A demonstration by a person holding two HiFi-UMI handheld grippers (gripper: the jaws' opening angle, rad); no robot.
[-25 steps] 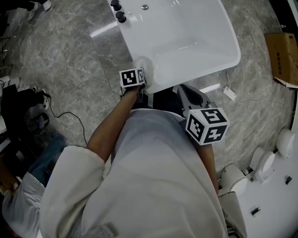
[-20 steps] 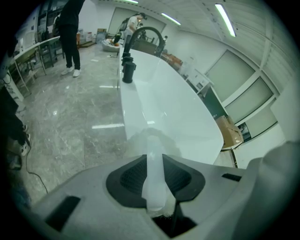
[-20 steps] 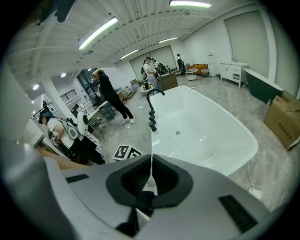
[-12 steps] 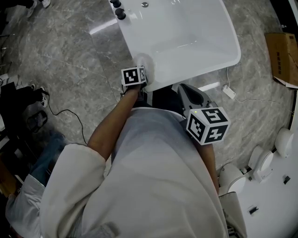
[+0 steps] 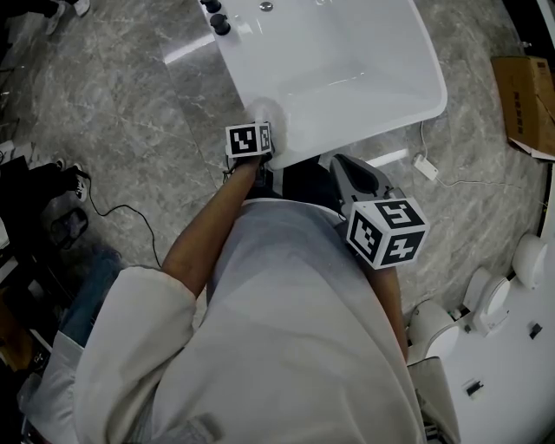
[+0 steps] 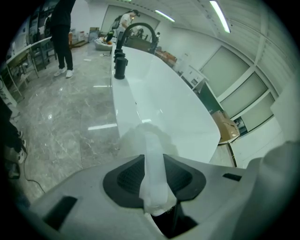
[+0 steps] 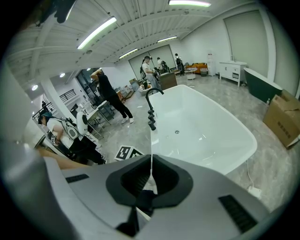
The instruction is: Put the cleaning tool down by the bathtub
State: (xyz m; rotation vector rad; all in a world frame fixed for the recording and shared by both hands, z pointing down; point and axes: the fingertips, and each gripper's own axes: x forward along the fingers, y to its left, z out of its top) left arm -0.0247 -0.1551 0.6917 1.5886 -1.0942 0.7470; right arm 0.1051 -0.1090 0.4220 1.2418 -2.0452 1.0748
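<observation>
Here, at the left of the head view, a black cable [image 5: 130, 212] trails over the grey marble floor [image 5: 113, 104]. Just right of it, at centre frame, a bare forearm [image 5: 212, 230] reaches up the frame to the left tool [image 6: 154, 178]. Its jaws are opening. The pale handle of the scrubber [image 6: 153, 164] runs straight between the two dark pads [image 6: 126, 178], which are close against it on both sides. The scrubber's soft whitish head lies at the near left corner of the white bathtub [image 5: 434, 78], right at the rim. Whether it rests on the rim or hangs beside it cannot be told. Black tap knobs [image 5: 217, 17] stand on the tub's edge at the upper left of the frame.

Further right, below the tub's near end, the right tool [image 7: 151, 180] points up the frame toward the tub. Its jaws are together, only a thin seam between them, and they hold nothing. A small white plug [image 5: 425, 171] with its cord lies on the floor just right of it, and a cardboard box [image 5: 523, 104] sits at the right edge.
</observation>
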